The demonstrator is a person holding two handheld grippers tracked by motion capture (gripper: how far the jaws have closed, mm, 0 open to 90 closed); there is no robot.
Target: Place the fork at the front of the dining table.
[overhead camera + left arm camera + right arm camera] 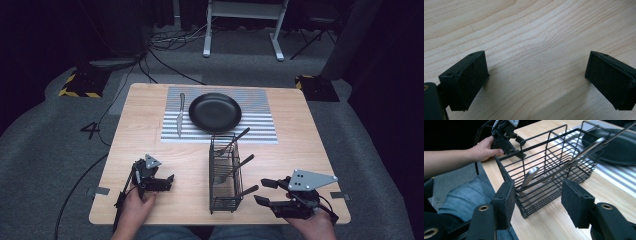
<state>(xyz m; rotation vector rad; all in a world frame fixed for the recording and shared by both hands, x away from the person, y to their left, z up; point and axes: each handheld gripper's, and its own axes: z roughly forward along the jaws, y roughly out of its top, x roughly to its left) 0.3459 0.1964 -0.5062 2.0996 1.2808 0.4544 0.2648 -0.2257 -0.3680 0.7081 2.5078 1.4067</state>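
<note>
Both grippers rest wide open at the near table edge, either side of the wire basket.

The right gripper [264, 191] holds nothing, its jaws facing the basket [225, 172] just beside it; the left gripper [169, 182] is empty over bare table [536, 37]. Cutlery [239, 166] leans in the basket. Beyond, a striped mat [260, 125] carries a black plate [215, 112] and a knife [180, 116].

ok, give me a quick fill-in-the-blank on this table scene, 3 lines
1. The knife lies on the striped mat, to the ___ of the black plate.
2. The wire basket stands between the left gripper and the ___ gripper.
3. Both grippers' jaws are ___.

Missing words: left; right; open
</note>
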